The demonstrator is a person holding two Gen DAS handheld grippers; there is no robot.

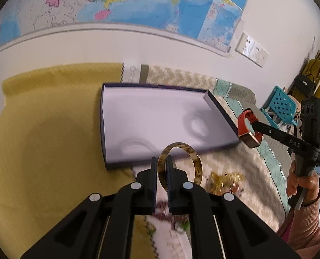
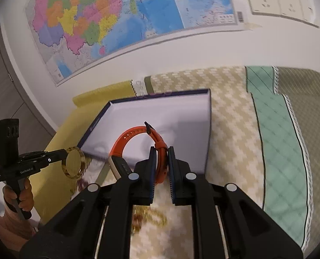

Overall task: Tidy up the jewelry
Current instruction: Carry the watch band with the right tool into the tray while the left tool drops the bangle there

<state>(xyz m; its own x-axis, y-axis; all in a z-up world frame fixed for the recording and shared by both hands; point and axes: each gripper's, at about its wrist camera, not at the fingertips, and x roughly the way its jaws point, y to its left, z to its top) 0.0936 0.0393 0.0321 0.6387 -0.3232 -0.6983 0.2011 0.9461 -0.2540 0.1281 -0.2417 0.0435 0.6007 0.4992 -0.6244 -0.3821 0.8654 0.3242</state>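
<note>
Left gripper (image 1: 161, 168) pinches a brown tortoiseshell bangle (image 1: 195, 164); right gripper (image 2: 160, 161) pinches an orange-strapped wristwatch (image 2: 136, 138), both above the shallow white-lined box (image 1: 151, 116).

We see a surface against the wall, covered by a mustard-yellow cloth (image 1: 41, 129) and a patchwork quilt (image 2: 235, 112). On it lies an open white-lined box (image 1: 160, 116), with blurred gold chains (image 1: 224, 180) and beaded jewelry (image 1: 166, 213) near its front edge.
</note>
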